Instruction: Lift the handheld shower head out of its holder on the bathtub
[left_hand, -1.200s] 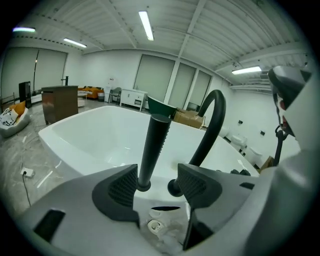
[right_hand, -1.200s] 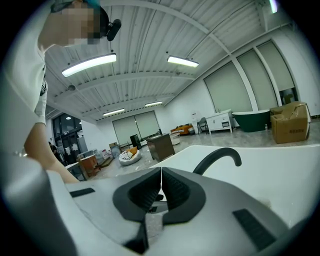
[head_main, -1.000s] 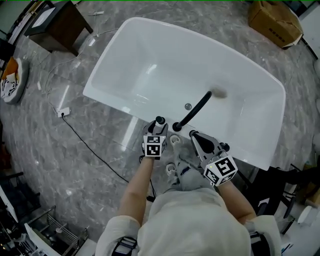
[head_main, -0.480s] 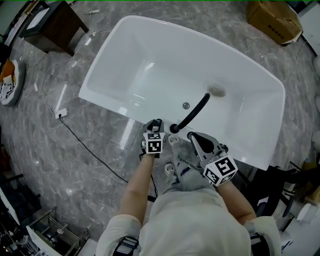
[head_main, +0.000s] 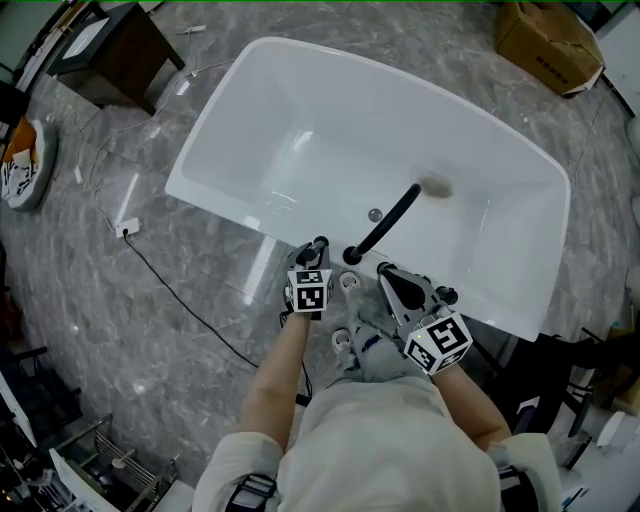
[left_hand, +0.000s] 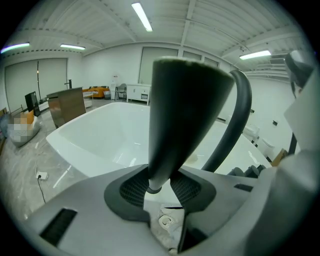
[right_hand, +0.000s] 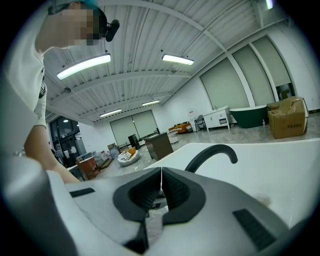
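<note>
Seven entries; lift not yet begun, by my reading.

1. Tub (head_main: 250, 130): white, on a grey stone floor (head_main: 200, 330). All places below are given from it.
2. Shower head (left_hand: 185, 115): black and cone-shaped, upright on the tub's near rim, about midway along. Wide face up, narrow end down, which suits a piece seated in its holder. The holder itself is not visible.
3. Spout (head_main: 385, 225): black, arches from the near rim out over the tub's basin.
4. Left tongs (left_hand: 160, 189): at the near rim, slanting downward onto the shower head. Jaws about half apart and closing. The head's narrow lower end stands between them, with the ribbed pads against it on both sides. The grip sits low on the taper, probably so the widening body cannot slip down through the jaws when raised.
5. Right tongs (right_hand: 161, 192): at the near rim, further toward the tub's right end. Jaws together, nothing between them. Likely parked there, clear of the head's way up.
6. Box (head_main: 550, 45): cardboard, on the floor beyond the tub's far right corner.
7. Cable (head_main: 170, 285): black, on the floor off the tub's near left side.
</note>
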